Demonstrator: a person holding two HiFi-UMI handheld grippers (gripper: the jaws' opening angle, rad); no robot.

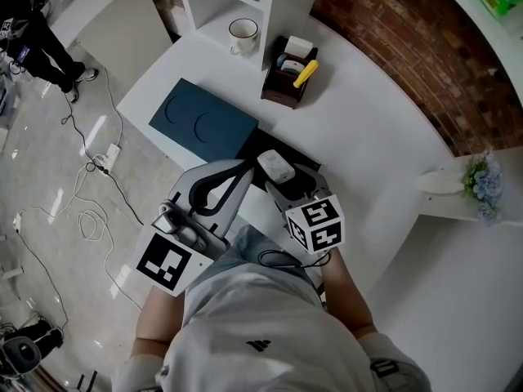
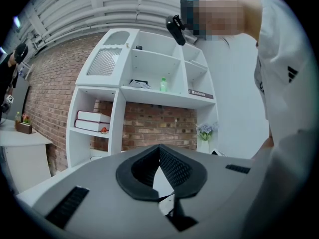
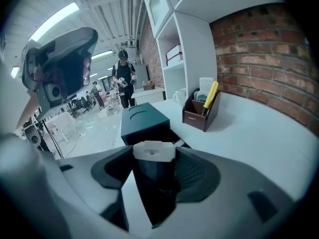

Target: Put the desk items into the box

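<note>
Both at frame centre over counter (image 1: 359,113), left tongs (image 2: 159,148) pressed together, right tongs (image 1: 282,178) pinching white-capped dark item (image 3: 153,151), blue box (image 1: 204,122) just beyond.

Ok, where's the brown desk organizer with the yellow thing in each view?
Head view: organizer at top centre, right of the white mug.
Left gripper view: not in it.
Right gripper view: right of centre, past the dark box.
Shared landmark: the brick wall, in all three.

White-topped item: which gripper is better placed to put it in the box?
Right. The right gripper is shut on the white-topped item over the open black box; the left gripper is shut, empty, aimed at the shelves.
</note>
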